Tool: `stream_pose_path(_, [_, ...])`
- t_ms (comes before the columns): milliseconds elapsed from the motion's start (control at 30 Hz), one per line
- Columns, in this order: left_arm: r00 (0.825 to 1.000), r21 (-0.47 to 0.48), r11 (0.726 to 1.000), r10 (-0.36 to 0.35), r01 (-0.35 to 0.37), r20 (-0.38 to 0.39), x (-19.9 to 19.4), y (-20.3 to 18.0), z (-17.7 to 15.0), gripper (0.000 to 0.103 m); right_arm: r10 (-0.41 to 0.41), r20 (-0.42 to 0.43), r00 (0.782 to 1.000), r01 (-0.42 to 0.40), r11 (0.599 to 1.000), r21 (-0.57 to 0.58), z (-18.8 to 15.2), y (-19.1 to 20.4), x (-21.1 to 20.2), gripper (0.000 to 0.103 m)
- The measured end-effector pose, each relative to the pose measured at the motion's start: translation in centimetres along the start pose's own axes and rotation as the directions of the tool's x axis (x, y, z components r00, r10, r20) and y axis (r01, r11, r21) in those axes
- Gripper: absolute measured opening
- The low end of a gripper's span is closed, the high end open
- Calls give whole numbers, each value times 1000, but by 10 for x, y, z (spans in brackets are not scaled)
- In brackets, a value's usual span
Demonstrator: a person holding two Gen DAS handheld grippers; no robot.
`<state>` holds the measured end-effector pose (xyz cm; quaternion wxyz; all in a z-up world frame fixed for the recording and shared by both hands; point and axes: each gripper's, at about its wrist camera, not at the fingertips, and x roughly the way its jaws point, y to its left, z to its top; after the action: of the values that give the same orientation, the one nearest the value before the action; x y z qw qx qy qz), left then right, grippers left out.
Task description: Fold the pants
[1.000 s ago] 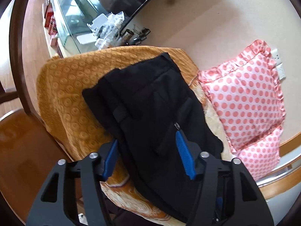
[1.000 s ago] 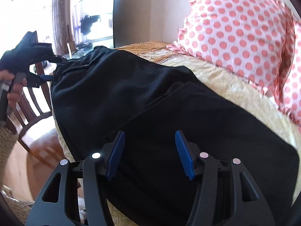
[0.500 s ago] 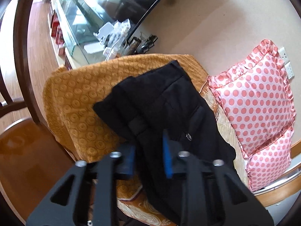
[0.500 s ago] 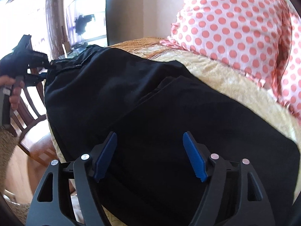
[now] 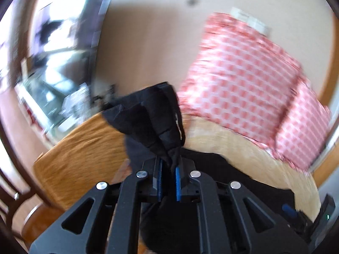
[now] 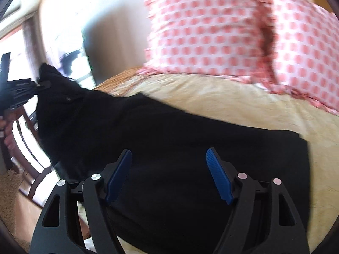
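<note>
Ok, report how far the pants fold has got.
Done: black pants lie lengthwise on the bed cover. In hand: left tool is shut on one bunched end, lifted. Left: carrying it over and flattening; right tool hovers open.

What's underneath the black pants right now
The black pants lie on a cream and orange patterned bed cover, visible around their edges. The left gripper lifts one end. Whatever lies directly beneath the cloth is hidden.
</note>
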<state>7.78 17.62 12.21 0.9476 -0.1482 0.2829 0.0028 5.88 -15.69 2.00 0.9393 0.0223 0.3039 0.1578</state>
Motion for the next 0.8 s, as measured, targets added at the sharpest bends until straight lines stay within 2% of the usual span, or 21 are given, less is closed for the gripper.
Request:
stream_pose_path(167, [989,129,980,-148,151,-26,8,-88,-7,8,-113,32,993,108,987,118,-4,-52,-28,75])
stream_pose_path(233, [970,167,956,-232,240,-70,15,-128,-17,8,-161,42,986,152,974,168,-9,-76,-42,75])
stream_pose_path(367, [931,220,907,-333,359,-148,29,-192,-42,8,-246,39,969,229,943,243,-21,-112,-63,75])
stream_pose_path(467, [888,233,863,-402,449,-222,37,-234,-64,8,-302,23,953,284,918,276,-33,-130,-75,75])
stream_pose_path(533, [834,206,823,-460,529,-305,45,-259,-81,8,-331,17,943,311,902,300,-40,-142,-82,75])
stream_pose_path(600, [807,222,795,-477,565,-348,46,-278,-101,8,-352,15,936,329,888,320,-46,-150,-89,75])
stream_pose_path(700, [818,302,771,-460,561,-346,38,-296,-124,8,-379,12,925,350,867,355,-55,-164,-97,75])
stream_pose_path(800, [813,330,748,-480,576,-329,28,-302,-131,8,-403,8,915,372,850,372,-61,-174,-103,75])
